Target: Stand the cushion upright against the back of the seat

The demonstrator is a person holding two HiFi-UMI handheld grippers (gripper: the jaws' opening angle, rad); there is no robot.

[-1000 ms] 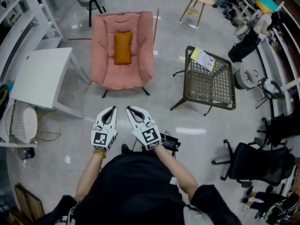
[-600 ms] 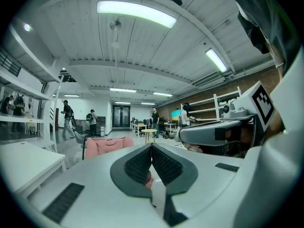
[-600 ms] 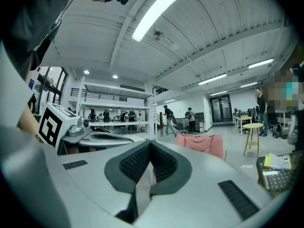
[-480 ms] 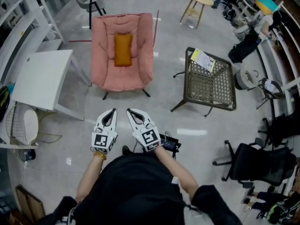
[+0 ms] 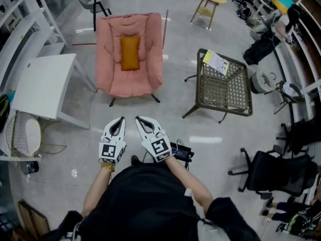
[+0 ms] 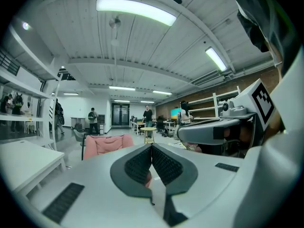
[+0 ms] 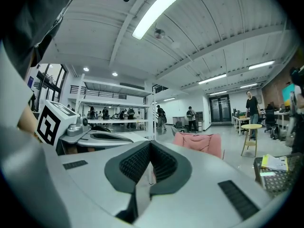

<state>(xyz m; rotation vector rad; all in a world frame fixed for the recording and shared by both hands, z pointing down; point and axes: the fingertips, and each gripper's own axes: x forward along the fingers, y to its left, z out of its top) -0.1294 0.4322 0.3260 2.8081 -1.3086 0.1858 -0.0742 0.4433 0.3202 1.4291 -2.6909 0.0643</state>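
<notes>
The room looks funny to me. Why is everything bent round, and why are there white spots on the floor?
Left gripper view and right gripper view: wide-angle lenses bend the ceiling lights and darken the corners. Head view: the shiny floor mirrors them as white glare.

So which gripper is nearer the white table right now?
Left. The left gripper is just beyond the white table's near right corner; the right gripper is beside it, farther right.

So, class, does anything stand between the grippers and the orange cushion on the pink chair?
Nothing visible does. Only floor lies between the left gripper, the right gripper and the chair holding the cushion. The table stands left, the wicker chair right.
</notes>
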